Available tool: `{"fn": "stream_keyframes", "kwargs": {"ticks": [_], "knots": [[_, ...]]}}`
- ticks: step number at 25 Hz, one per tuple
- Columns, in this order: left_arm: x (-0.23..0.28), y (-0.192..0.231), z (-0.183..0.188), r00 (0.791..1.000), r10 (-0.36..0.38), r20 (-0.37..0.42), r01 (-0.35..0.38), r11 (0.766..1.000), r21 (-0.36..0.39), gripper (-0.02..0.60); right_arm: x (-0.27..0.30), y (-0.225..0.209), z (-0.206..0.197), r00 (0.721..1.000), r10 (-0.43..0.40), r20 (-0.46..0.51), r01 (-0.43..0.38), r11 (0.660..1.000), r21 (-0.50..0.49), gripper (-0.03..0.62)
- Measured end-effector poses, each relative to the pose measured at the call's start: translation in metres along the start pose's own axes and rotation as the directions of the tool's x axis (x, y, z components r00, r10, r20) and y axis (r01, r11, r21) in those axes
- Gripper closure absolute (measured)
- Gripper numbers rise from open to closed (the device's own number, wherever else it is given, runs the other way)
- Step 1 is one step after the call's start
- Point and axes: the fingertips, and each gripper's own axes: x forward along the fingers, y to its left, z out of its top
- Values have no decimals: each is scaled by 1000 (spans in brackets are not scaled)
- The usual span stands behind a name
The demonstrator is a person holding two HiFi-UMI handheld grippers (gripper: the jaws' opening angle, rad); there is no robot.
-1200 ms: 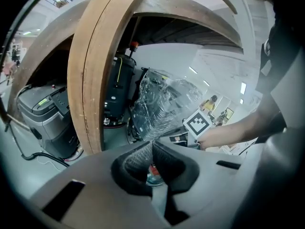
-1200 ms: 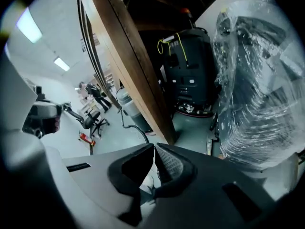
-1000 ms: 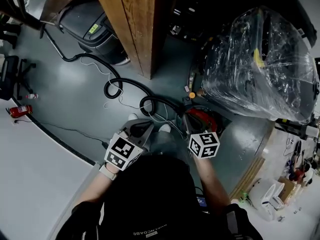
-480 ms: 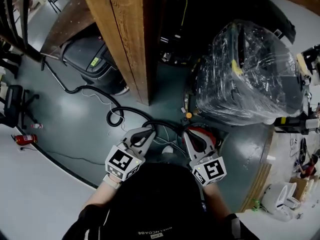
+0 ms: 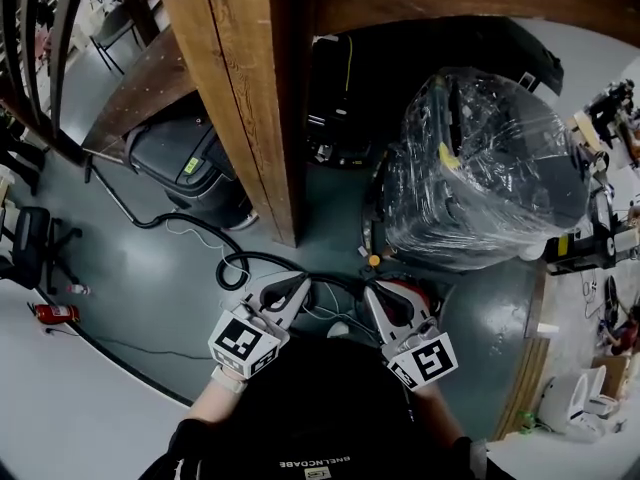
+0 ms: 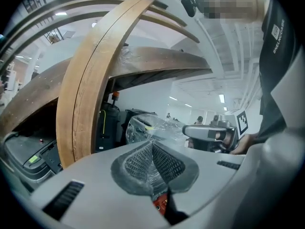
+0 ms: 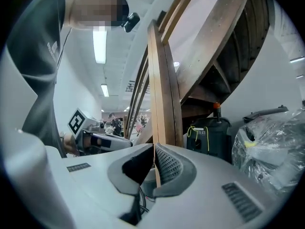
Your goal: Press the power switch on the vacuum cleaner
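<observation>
The red vacuum cleaner (image 5: 411, 294) sits on the floor just ahead of the person, mostly hidden behind my right gripper (image 5: 369, 291). A black hose (image 5: 262, 261) curls away from it to the left. My left gripper (image 5: 302, 284) is held beside the right one, both close to the body and pointing forward. In the left gripper view the left gripper (image 6: 152, 150) has its ribbed pads pressed together with nothing between them. In the right gripper view the right gripper (image 7: 155, 160) is likewise shut and empty. The power switch is not visible.
A thick wooden beam (image 5: 247, 98) rises straight ahead. Right of it stands a large plastic-wrapped load (image 5: 490, 163); between them is a dark machine with a yellow cord (image 5: 336, 98). A black case (image 5: 190, 163), a chair (image 5: 28, 250) and a fire extinguisher (image 5: 55, 313) are at the left.
Both grippers have drawn back toward the body, the right one away from over the red vacuum cleaner. The head view has tilted up, showing more of the beam.
</observation>
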Motion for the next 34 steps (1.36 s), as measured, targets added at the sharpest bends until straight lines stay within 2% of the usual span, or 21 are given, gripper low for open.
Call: {"fn": "stream_keyframes", "kwargs": {"ticks": [13, 18, 34], "knots": [[-8, -10, 1, 1000, -1, 8, 2, 1000, -5, 568, -4, 9, 2, 999, 11, 34, -12, 1000, 22, 569], [-9, -10, -2, 1000, 4, 6, -4, 1000, -17, 568, -4, 7, 1, 999, 4, 49, -8, 998, 68, 569], [-8, -7, -12, 1000, 8, -1, -8, 999, -46, 568, -9, -6, -5, 999, -16, 28, 14, 998, 65, 569]]}}
